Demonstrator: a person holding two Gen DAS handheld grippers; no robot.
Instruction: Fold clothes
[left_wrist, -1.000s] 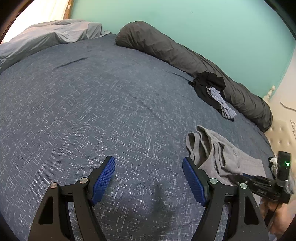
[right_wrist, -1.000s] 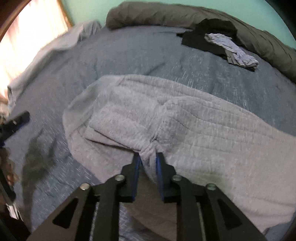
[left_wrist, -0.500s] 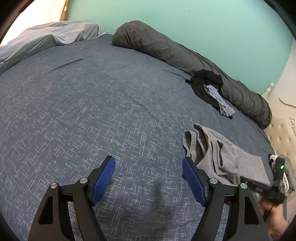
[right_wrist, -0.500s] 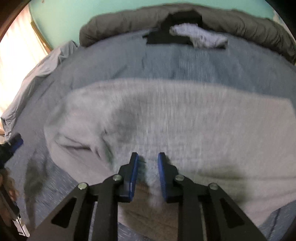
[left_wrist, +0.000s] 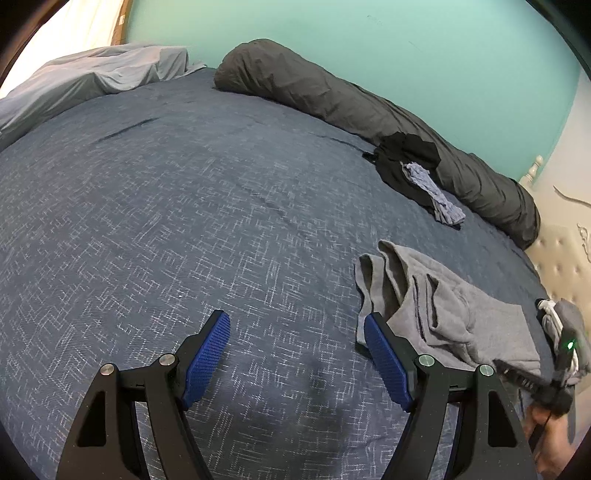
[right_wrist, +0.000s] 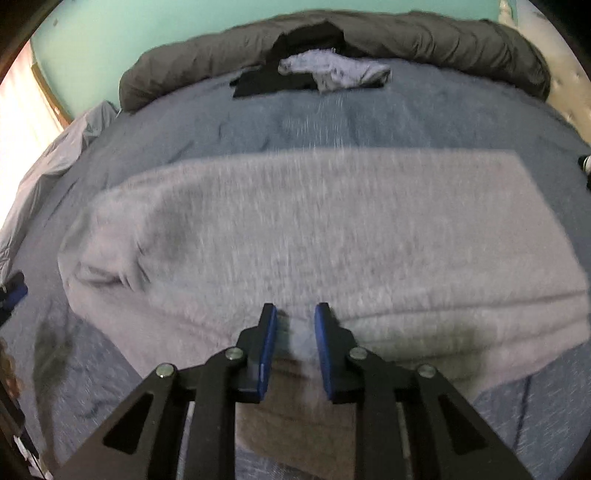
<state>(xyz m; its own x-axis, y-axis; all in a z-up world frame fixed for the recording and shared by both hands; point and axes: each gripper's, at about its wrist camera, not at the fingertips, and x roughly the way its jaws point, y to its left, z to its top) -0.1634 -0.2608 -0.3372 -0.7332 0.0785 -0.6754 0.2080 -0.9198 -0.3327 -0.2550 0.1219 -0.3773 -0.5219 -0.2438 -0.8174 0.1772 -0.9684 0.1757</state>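
I am dragging the grey garment (right_wrist: 332, 229) flatter than a second ago, right gripper (right_wrist: 295, 325) seemingly clamping its near edge; left gripper (left_wrist: 295, 354) beside it gaping empty.

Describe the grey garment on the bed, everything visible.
The grey garment is soft, knit-looking cloth, lying on the blue patterned bedspread. From the left view it is rumpled into folds at its far end. The right tongs pinch a bunch of its near edge. The right view is blurred, so finer detail is unclear.
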